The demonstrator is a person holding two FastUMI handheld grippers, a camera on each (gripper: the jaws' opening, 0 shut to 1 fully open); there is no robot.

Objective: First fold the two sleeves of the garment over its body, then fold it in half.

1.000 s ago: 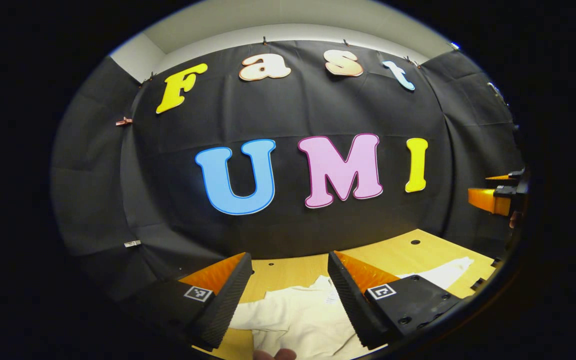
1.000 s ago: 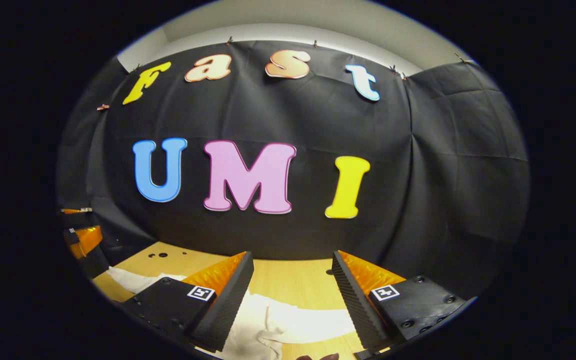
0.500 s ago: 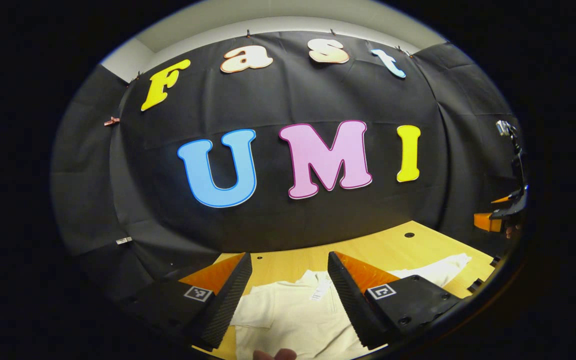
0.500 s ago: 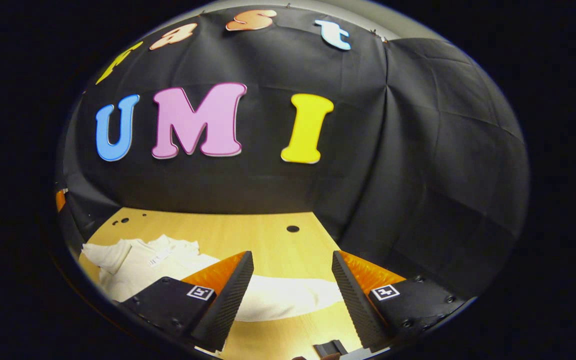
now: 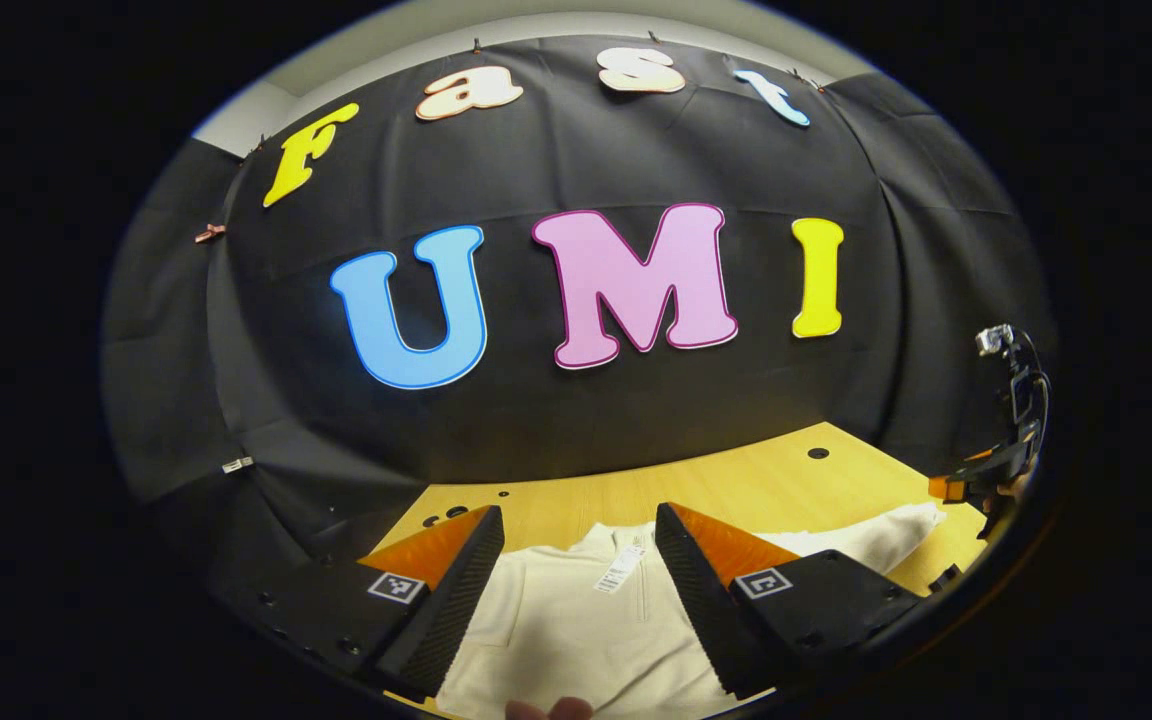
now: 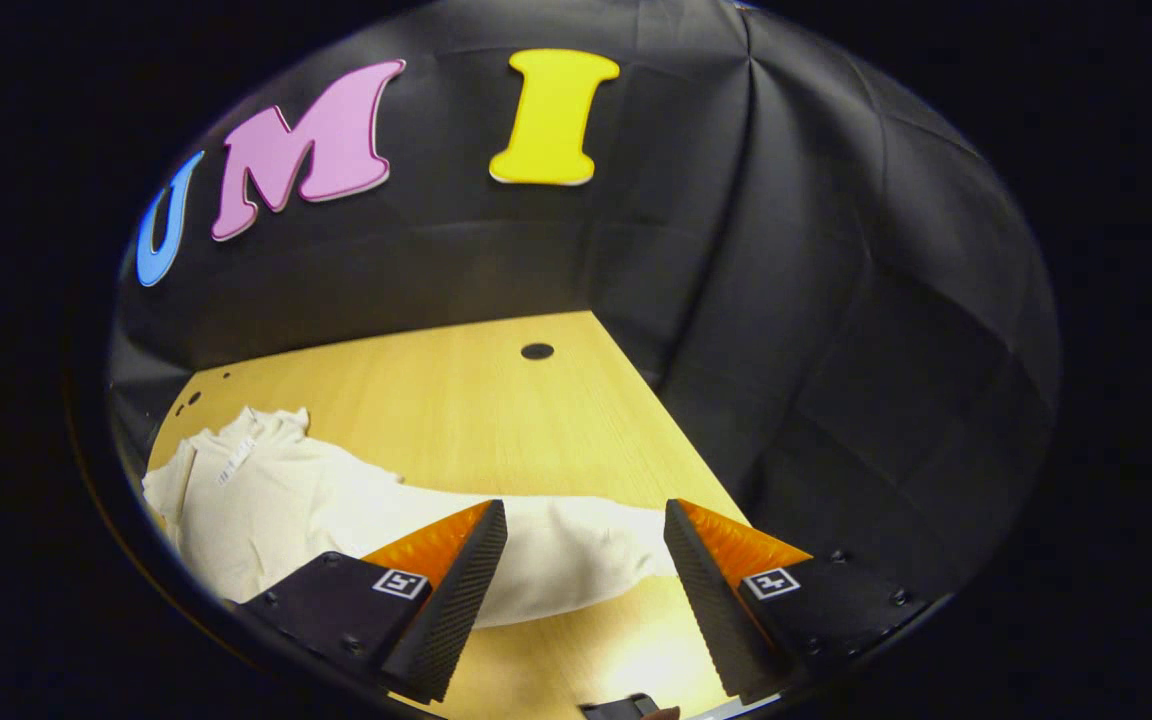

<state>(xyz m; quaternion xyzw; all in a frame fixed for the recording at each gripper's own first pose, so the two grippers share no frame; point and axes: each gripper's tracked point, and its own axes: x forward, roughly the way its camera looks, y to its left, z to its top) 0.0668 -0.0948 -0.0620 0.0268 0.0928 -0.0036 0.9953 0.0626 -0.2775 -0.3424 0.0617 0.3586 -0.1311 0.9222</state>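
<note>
A cream garment [image 5: 586,630] lies flat on the wooden table [image 6: 456,390], one sleeve [image 6: 576,555] stretched out sideways. The left gripper [image 5: 571,600] hovers spread above its collar; the right gripper [image 6: 586,590] hangs spread over that sleeve's end.

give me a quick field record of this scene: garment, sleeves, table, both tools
garment: cream top lying flat on the table, collar toward the wall
tag: paper tag at the collar
sleeve: one sleeve stretched out sideways, not yet folded
table: light wood, with small holes
left tool: open, above the garment body
right tool: open, above the outstretched sleeve
fold progress: none visible
</note>
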